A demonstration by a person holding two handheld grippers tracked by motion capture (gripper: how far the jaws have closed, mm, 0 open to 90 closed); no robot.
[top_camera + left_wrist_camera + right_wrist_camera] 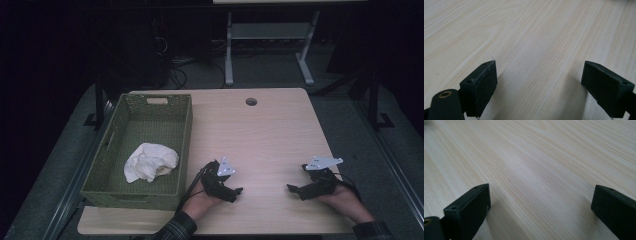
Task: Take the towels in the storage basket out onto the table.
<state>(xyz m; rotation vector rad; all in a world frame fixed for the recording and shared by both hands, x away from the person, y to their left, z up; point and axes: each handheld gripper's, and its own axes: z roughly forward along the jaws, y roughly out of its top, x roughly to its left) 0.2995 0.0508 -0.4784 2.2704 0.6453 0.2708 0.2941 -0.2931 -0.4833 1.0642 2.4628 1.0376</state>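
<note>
While both your grippers rest wide open and empty on the wooden table (270, 125), the crumpled white cloth (150, 161) lies in the green basket (186, 130) at the left, nearer your left gripper (239, 190) than your right gripper (290, 188).

We look down on a pale wooden table (270, 130), its grain running towards the far edge, where a round cable hole (251, 101) sits near the middle. Seen close up, the board shows fine straight lines and no marks. Grey carpet (345, 115) spreads around it on every side. Beyond the far edge we see the white metal frame of a second desk (229, 50), and a tangle of dark cables (175, 67) lies on the floor to its left. A black post (99, 102) rises at the left of the table, and another black post (372, 100) at the right. The far background is dark.
</note>
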